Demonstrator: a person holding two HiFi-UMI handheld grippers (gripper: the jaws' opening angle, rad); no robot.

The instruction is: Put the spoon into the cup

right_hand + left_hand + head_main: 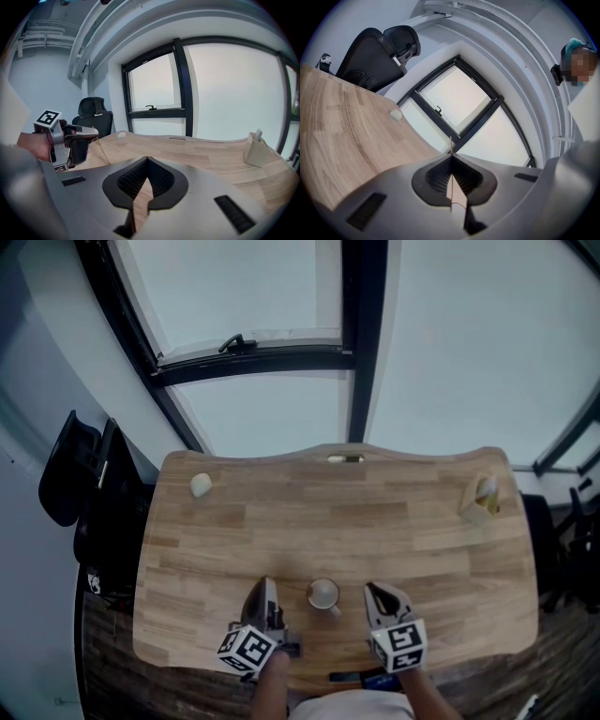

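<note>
A pale cup (323,594) is standing upright on the wooden table (375,521), near the front edge and between the two grippers, with its small handle pointing toward the right one. From above, its inside is showing only an even, pale tone. At the table's far right corner a beige holder (256,151) is sitting with a white thing and a yellowish thing sticking up out of it, both too small to identify. A small whitish lump (201,485) is lying near the far left corner, and a black chair (80,474) is standing beside the table's left edge.

The spoon (451,145) is sitting outside the cup, clamped between the closed jaws of the left gripper (265,589), which is hovering just left of the cup. Seen edge-on, it is appearing as a very thin, pale wood-coloured strip, with one end poking a little way past the jaw tips. I cannot make out its bowl. In the right gripper view the strip is slanting down from the left gripper's jaws, above the table.

The right gripper (375,594) is hovering just right of the cup, its jaws pressing together at the tips and gripping nothing
</note>
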